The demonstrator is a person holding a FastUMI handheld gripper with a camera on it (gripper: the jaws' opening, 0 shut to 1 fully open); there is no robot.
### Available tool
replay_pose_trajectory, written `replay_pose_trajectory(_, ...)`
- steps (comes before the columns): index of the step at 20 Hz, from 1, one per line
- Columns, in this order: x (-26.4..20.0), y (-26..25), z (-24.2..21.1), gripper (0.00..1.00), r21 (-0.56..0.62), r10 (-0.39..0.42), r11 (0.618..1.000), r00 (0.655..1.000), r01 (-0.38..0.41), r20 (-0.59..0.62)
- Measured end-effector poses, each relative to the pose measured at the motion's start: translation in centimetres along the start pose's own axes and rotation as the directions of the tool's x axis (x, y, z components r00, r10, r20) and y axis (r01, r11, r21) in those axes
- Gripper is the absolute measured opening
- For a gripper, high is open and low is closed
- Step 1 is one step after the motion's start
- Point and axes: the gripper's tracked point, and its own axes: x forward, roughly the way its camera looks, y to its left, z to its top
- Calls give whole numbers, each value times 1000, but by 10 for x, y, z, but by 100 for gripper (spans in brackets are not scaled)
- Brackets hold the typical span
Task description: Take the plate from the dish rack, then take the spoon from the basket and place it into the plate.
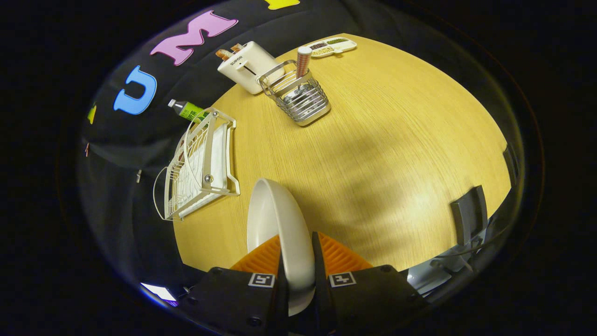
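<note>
The gripper (297, 261) hangs above the near edge of the round, pale wooden table (382, 154), tilted so the tabletop slants across the view. Its two fingers are closed to a narrow gap on the rim of a glossy white round plate (275, 224), one finger pressing each face. The plate stands on edge between them, and its upper part rises ahead of the fingertips, clear of the table.

Ahead and to the right of the plate, a wide stretch of bare wood runs out to the table's curved far edge. Two grey bracket-like pieces (468, 214) stand at the table's right rim.

Just beyond the plate, to the left, a white wire dish rack (200, 163) sits at the table's left edge, partly overhanging it, with no dish in its slots. A green-labelled bottle (186, 109) lies just past the rack.

Farther off stands a silver wire basket (298, 95); a spoon with a striped handle (303, 63) stands upright in it. Close behind the basket sits a cream box-shaped holder (247, 65) with brownish sticks poking out of its top. Farthest off, a shallow white divided tray (333, 46) holds small dark and pale bits.
</note>
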Motion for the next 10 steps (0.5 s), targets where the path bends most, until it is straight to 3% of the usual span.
replay_pose_trajectory(5,10,-12,8,31,14,-27,1000,1000,27,10)
replay_pose_trajectory(6,9,-14,8,39,6,-34,999,999,34,10)
replay_pose_trajectory(9,4,-14,15,49,-29,-37,999,999,38,30)
replay_pose_trajectory(10,1,-16,21,57,-56,-50,997,997,53,50)
